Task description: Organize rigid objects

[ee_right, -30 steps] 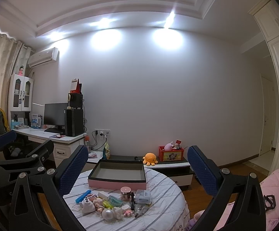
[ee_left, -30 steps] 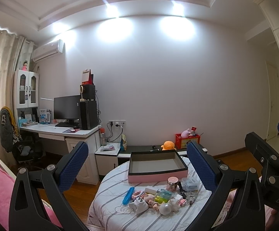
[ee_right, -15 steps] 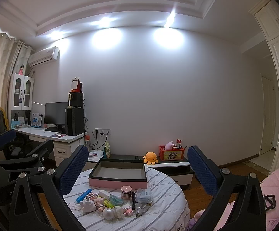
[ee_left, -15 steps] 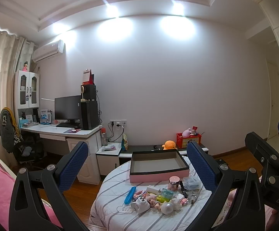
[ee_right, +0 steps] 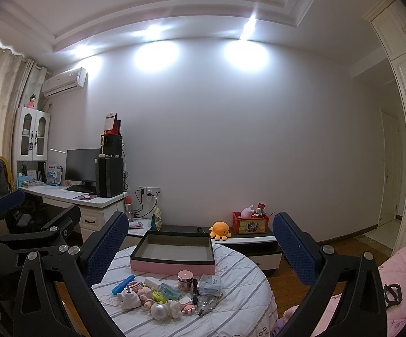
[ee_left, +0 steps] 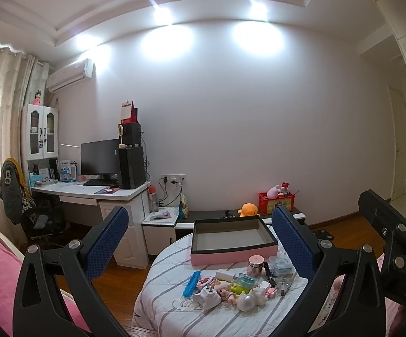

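rigid objects (ee_left: pixel 232 286) are lying clustered on the striped round table (ee_left: pixel 174 269), below and between the wide-spread jaws of the left gripper (ee_left: pixel 200 241). blue tube (ee_left: pixel 191 282) is pointing its long axis diagonally, away toward the pink tray (ee_left: pixel 232 238) beyond the cluster; tray's long side is running across the jaw gap. right gripper (ee_right: pixel 200 248) is hanging above with jaws wide, gripping nothing.
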`<state>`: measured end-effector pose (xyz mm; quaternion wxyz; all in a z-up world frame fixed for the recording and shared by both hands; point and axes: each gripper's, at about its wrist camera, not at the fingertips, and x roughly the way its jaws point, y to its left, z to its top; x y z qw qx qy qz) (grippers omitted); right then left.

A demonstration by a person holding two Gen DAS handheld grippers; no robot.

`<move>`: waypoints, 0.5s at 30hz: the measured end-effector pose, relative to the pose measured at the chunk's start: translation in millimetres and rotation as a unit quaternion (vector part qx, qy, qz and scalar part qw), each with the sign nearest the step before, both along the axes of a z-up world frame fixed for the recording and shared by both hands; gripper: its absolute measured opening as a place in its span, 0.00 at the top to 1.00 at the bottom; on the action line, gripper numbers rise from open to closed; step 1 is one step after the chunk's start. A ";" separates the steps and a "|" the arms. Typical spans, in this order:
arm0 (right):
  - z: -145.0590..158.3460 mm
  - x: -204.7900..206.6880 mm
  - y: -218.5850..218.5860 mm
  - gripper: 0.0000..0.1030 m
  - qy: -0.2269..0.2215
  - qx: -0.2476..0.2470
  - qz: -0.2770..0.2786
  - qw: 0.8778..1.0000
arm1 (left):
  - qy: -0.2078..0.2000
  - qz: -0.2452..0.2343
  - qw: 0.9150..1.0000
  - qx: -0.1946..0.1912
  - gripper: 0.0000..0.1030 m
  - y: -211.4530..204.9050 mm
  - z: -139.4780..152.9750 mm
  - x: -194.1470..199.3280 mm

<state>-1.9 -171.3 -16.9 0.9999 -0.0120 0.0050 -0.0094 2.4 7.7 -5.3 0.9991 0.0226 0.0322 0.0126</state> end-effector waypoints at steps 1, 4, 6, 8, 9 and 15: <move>-0.1 -0.3 0.5 0.00 0.000 0.000 0.000 1.000 | 0.001 0.001 1.000 0.001 0.00 0.2 -0.5 0.4; 0.8 -0.2 1.6 0.00 0.002 -0.001 0.000 1.000 | 0.002 0.001 1.000 0.002 0.00 0.6 -0.5 0.0; 0.7 -0.2 1.9 0.00 0.002 -0.001 0.000 1.000 | 0.002 0.000 1.000 0.002 0.00 0.8 -0.9 -0.2; 0.5 -0.2 2.1 0.00 0.003 -0.001 0.000 1.000 | 0.001 0.000 1.000 0.001 0.00 0.8 -0.5 -0.2; 0.5 -0.4 2.3 0.00 0.003 -0.001 0.000 1.000 | 0.002 0.000 1.000 0.001 0.00 0.3 -0.8 0.2; 0.7 1.5 1.9 0.00 0.007 -0.002 -0.001 1.000 | 0.005 0.000 1.000 0.003 0.00 -1.1 -1.7 1.0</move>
